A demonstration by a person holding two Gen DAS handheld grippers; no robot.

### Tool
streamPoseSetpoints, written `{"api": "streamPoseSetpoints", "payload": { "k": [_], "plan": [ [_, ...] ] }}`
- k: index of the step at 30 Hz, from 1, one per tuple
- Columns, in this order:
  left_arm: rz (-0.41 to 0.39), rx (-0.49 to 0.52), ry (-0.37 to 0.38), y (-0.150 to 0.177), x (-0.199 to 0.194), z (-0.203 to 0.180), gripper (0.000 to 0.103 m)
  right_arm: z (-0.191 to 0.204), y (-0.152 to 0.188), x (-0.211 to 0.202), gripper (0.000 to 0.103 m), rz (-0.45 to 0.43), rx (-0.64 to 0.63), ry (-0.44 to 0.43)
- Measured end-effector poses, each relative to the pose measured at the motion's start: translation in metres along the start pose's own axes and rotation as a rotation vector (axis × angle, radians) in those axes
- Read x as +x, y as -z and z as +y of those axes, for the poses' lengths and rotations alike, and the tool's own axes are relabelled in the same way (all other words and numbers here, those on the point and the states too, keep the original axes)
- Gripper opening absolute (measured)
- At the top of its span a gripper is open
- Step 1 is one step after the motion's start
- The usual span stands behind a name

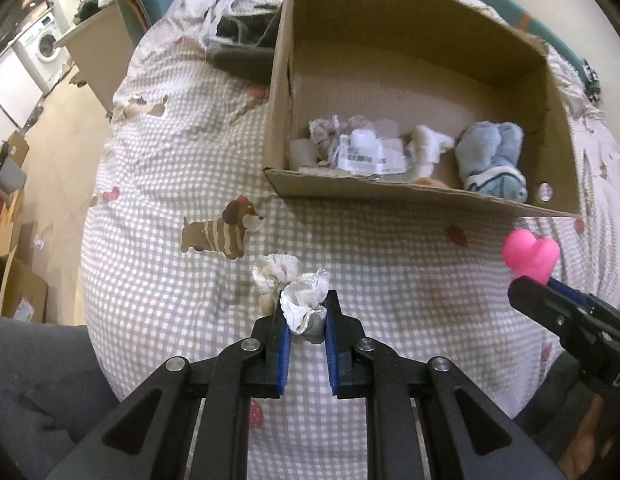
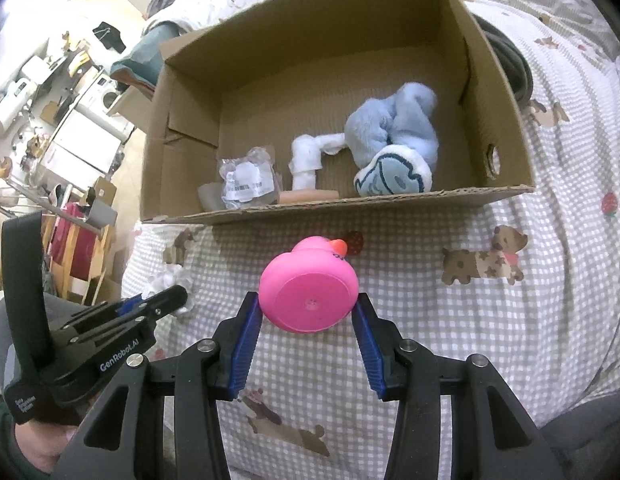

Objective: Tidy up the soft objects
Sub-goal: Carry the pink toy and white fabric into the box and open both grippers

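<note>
Two hand-held grippers over a checked bedcover [image 1: 189,152], each carrying one soft item toward an open cardboard box [image 1: 390,196].

Left wrist view: the left gripper [image 1: 304,312], at lower centre of the frame, is closed on a white frilly scrunchie [image 1: 303,306] — the blue pads pinch its lower folds while a second ruffled lobe spills out toward the upper left. The box fills the upper right; its near wall runs across the middle of the frame.

Right wrist view: the right gripper [image 2: 307,312], at lower centre, clamps a pink rubber duck [image 2: 307,286] by its sides, flat base facing the camera, orange beak pointing toward the box [image 2: 350,204] above it. The other gripper shows at lower left of this frame.

Already in the box: a light-blue plush toy [image 2: 394,144] at the right, a white soft piece [image 2: 307,160] in the middle, a clear bagged item with a label [image 2: 245,184] at the left.

Step in hand, as judged: transport — both items are gripped near the box's front wall, not yet inside. The next move calls for carrying each item over the near wall, lowering it onto bare box floor, then releasing. The scrunchie's loose lobe may catch on the wall.
</note>
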State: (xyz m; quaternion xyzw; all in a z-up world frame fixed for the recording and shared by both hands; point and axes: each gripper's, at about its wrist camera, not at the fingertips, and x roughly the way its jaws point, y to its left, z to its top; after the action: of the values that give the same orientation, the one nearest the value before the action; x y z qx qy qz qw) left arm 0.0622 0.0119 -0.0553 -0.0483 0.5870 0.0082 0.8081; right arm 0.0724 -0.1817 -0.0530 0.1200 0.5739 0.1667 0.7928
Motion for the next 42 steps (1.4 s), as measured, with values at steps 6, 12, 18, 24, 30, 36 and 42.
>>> {"api": "streamPoseSetpoints", "payload": {
  "k": [6, 12, 18, 24, 30, 36, 42],
  "plan": [
    [-0.091, 0.009, 0.023, 0.000, -0.036, -0.006, 0.014, 0.005, -0.004, -0.028, 0.049, -0.053, -0.018, -0.022],
    [-0.169, 0.034, 0.042, -0.028, -0.061, -0.019, 0.014, 0.007, -0.020, -0.050, 0.049, -0.115, -0.061, -0.032],
    [-0.193, 0.068, 0.043, -0.065, -0.062, -0.031, 0.014, -0.001, -0.050, -0.053, 0.047, -0.174, -0.082, -0.043],
    [-0.183, 0.119, 0.028, -0.093, -0.042, -0.047, 0.014, -0.010, -0.076, -0.035, 0.037, -0.178, -0.078, -0.014],
    [-0.130, 0.091, 0.059, -0.090, -0.007, -0.043, 0.014, -0.042, -0.071, -0.027, 0.037, -0.180, 0.065, -0.043],
    [-0.129, 0.072, 0.082, -0.091, -0.005, -0.041, 0.014, -0.051, -0.073, -0.029, 0.043, -0.206, 0.111, -0.052],
    [-0.156, 0.051, 0.070, -0.088, -0.015, -0.033, 0.014, -0.040, -0.064, -0.034, 0.054, -0.178, 0.095, -0.068]
  ]
}}
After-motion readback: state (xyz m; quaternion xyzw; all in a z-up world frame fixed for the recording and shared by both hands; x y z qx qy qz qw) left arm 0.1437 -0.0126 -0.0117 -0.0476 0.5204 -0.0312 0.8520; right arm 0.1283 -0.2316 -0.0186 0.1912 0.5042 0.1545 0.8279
